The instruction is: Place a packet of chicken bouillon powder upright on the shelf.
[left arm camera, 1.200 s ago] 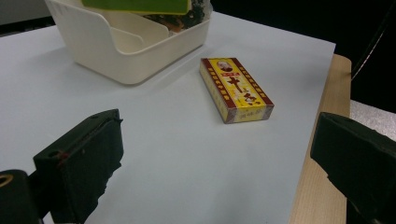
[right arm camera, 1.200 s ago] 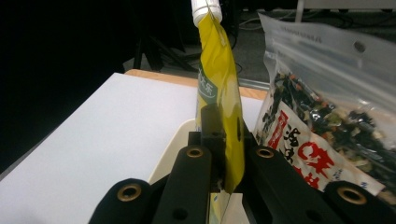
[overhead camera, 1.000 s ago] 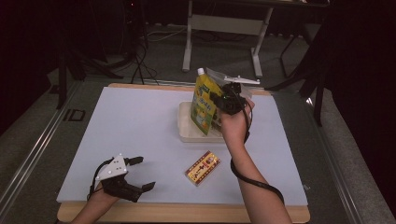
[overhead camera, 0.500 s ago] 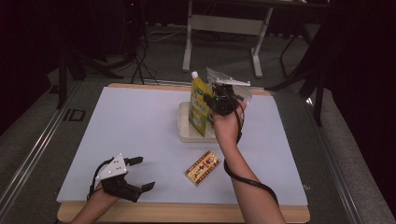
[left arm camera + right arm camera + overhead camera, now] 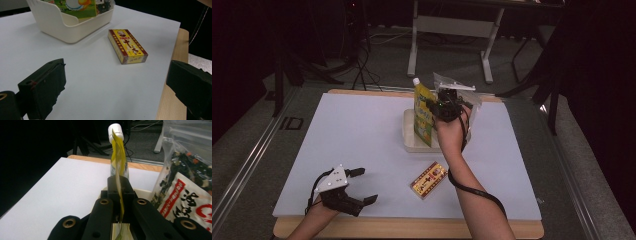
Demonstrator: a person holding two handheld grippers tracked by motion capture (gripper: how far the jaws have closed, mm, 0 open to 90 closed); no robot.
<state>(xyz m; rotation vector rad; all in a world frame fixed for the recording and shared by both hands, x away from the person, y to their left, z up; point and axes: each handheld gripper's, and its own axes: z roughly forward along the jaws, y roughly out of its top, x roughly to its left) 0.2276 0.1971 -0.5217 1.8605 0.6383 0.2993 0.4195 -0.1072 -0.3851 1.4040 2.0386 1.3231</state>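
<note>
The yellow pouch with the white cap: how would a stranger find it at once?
Find the cream bin at the table's far middle. The yellow pouch stands upright in it, pinched by the right tongs. Its neighbour, the clear bag, has no cap.

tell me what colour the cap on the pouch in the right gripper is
White. The cap tops the yellow pouch that the right gripper pinches; the right gripper view shows it best.

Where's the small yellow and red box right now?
In the high view, the yellow and red box lies flat on the white mat, just nearer the person than the cream bin, right of the open left gripper.
</note>
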